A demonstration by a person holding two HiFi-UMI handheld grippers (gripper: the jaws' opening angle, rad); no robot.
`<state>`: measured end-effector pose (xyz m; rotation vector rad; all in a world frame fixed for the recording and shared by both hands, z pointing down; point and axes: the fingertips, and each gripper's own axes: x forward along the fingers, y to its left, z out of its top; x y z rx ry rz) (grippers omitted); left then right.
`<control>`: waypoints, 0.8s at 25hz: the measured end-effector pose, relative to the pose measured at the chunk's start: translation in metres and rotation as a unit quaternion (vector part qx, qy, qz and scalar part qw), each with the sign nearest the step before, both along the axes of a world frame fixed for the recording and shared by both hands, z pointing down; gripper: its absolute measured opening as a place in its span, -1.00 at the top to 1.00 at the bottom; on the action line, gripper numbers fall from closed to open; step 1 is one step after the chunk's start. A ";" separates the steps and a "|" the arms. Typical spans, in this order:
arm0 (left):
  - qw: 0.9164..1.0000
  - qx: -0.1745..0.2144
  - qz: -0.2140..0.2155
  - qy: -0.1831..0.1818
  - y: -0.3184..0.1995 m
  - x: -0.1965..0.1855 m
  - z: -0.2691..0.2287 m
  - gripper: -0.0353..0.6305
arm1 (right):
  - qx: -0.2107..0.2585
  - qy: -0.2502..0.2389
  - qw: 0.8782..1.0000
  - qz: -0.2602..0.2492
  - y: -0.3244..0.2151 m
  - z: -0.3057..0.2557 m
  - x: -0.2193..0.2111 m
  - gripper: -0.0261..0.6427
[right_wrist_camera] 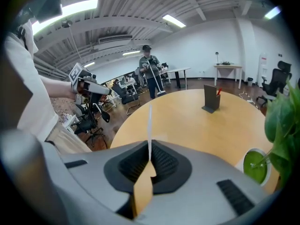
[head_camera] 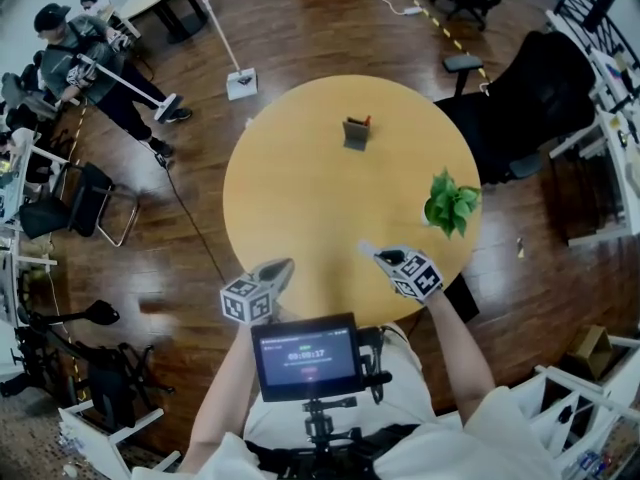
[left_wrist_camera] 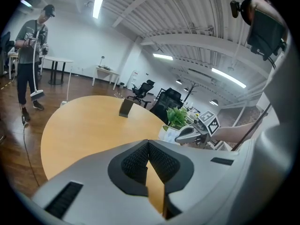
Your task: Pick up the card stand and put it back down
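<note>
Right gripper (right_wrist_camera: pixel 150 150): pinched on a thin white card (right_wrist_camera: pixel 150 123) seen edge-on, jaws all but together, poised over near edge of round table (head_camera: pixel 300 198). Left gripper (left_wrist_camera: pixel 148 146): pressed together, nothing between, also at near edge, off to the left of the right one. Past both, only bare tabletop. Then card stand (head_camera: pixel 356 133): stood upright on far half of table, well apart from both grippers, red bit at its top. Lay ahead and slightly right along right gripper's line, ahead and left along the left one's. Judged nearer the right gripper, though close to neither. Potted plant (head_camera: pixel 450 204) sat at right rim, beside that reach, not across it. Called for a straight push forward over open wood. Which way the stand faced: couldn't tell.
</note>
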<state>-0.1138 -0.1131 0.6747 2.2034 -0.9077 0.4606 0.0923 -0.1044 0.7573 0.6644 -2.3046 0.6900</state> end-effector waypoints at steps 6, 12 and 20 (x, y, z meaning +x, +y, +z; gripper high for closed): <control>1.000 0.005 -0.002 -0.005 0.012 0.004 0.011 0.89 | 0.001 0.003 1.000 -0.002 0.007 0.014 0.002 0.86; 1.000 0.005 -0.005 -0.007 0.015 0.006 0.020 0.89 | 0.007 -0.004 1.000 -0.013 0.005 0.037 -0.005 0.86; 1.000 0.004 -0.012 -0.006 0.018 0.007 0.023 0.89 | -0.003 0.014 1.000 -0.023 0.010 0.072 -0.007 0.86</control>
